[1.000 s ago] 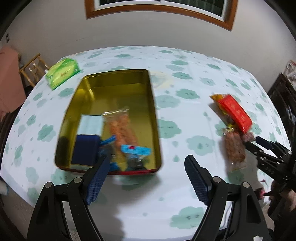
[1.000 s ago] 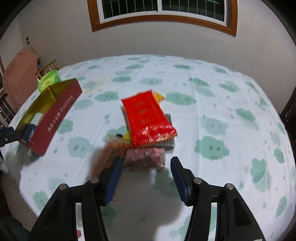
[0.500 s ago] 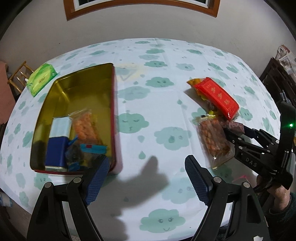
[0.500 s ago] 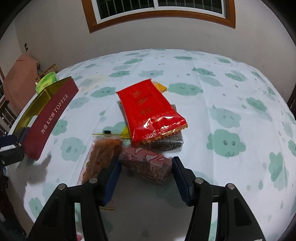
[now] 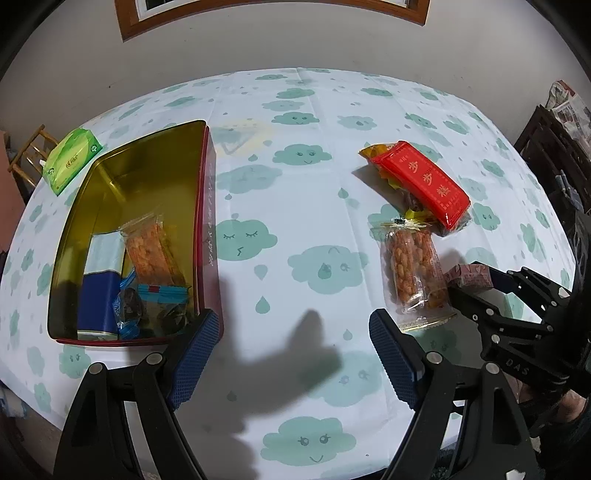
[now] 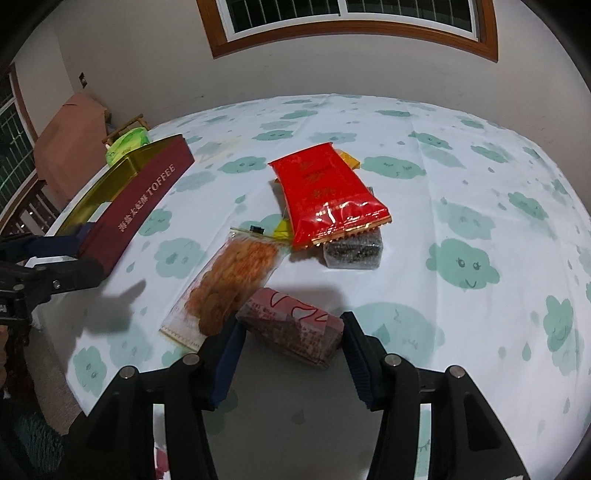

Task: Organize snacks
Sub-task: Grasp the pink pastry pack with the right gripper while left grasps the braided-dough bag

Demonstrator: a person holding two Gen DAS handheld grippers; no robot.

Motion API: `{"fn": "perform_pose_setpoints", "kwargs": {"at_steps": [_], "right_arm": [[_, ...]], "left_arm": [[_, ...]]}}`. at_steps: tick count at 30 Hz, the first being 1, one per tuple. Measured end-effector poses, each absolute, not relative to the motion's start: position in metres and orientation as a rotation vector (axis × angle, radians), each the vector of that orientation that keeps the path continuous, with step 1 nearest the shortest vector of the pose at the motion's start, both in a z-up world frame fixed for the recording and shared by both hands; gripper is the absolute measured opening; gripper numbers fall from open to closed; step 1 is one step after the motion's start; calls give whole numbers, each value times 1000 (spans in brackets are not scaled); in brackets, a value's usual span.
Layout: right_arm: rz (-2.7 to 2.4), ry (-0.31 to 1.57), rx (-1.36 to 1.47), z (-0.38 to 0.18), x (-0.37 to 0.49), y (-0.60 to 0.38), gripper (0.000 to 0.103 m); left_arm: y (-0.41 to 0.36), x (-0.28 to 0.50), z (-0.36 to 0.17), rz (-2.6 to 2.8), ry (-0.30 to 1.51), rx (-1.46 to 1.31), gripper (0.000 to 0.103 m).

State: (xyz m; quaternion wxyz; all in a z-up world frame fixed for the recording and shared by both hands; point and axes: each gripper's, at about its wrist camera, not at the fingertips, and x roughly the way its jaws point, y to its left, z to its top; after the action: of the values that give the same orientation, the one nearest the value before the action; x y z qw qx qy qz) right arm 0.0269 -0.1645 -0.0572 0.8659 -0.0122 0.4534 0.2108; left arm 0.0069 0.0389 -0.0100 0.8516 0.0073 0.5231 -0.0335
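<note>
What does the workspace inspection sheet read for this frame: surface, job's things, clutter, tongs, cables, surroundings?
Surface: cloud-print tablecloth.
Job's things: toffee tin holding several snacks; red pack, orange cracker pack, dark bar, pink bar outside it.
Clutter: green tissue pack.
Tongs: left tongs open, empty; right tongs closing around the pink bar.
Cables: nothing seen.
Surroundings: wood-framed window, wall, chair.

Both the left gripper [image 5: 291, 354] and right gripper [image 6: 291, 358] are black plastic linkages with silver screws and blue textured pads, "DAS" embossed on one.
</note>
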Motion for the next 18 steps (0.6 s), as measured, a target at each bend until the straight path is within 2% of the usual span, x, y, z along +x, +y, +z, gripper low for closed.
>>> {"fn": "perform_pose_setpoints", "kwargs": {"at_steps": [9, 18], "right_arm": [[383, 903, -42, -55, 20, -172, 50], [187, 848, -17, -55, 43, -221, 49]], "left_arm": [[27, 10, -15, -97, 1113, 19, 80], [-10, 23, -18, -181, 1110, 47, 80]]}}
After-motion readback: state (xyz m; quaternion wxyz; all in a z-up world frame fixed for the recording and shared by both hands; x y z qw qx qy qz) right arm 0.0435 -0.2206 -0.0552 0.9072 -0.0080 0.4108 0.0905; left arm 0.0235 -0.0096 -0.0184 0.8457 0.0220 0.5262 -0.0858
